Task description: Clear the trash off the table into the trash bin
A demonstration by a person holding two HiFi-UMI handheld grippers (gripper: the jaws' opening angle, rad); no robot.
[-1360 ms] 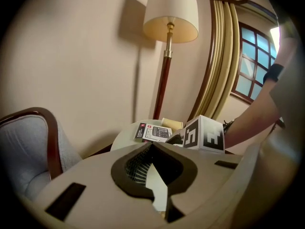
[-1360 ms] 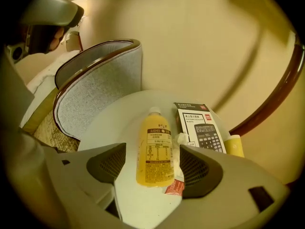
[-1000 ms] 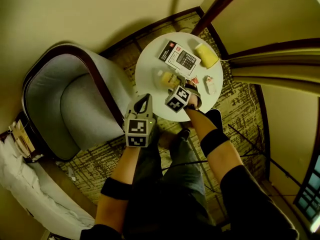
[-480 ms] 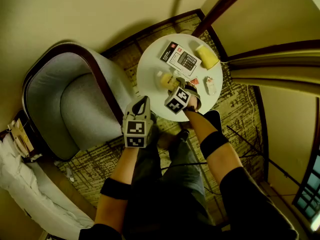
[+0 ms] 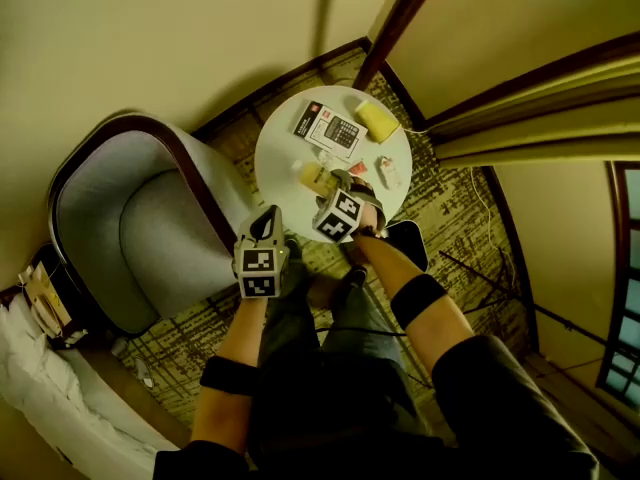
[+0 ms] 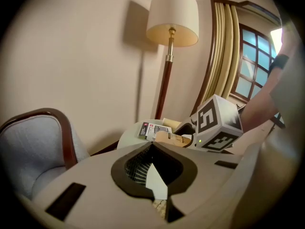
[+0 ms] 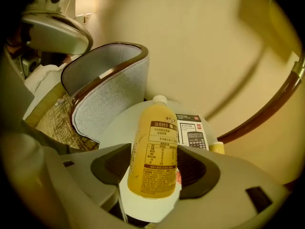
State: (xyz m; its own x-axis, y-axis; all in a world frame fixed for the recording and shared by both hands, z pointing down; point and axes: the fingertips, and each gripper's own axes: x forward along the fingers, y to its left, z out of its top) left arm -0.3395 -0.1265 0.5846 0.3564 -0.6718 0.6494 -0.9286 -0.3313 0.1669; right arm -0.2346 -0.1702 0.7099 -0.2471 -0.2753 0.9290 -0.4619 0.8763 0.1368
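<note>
A yellow juice bottle (image 7: pixel 155 151) with a white cap stands between the jaws of my right gripper (image 7: pixel 155 171). The jaws have just been closing, their pads now press its sides, and it hangs above the round white table (image 7: pixel 116 128). From the head view the bottle (image 5: pixel 312 176) and the right gripper (image 5: pixel 338 182) are over the table's near edge. My left gripper (image 5: pixel 269 216) is shut and empty, held left of the table over the carpet. Its own view shows the jaws (image 6: pixel 152 147) meeting, with the bottle (image 6: pixel 167 137) beyond them.
On the table (image 5: pixel 280 153) lie a calculator box (image 5: pixel 327 128), a yellow block (image 5: pixel 377 121) and a small white-and-red packet (image 5: pixel 388 171). A grey armchair (image 5: pixel 150 228) stands to the left. A floor lamp pole (image 5: pixel 390 18) and curtains (image 5: pixel 520 118) lie beyond, and a dark object (image 5: pixel 405 243) sits on the floor.
The right gripper has risen with the bottle, lifting it off the table. The left gripper has come up slightly. The head view has shifted, so the table sits further left.
</note>
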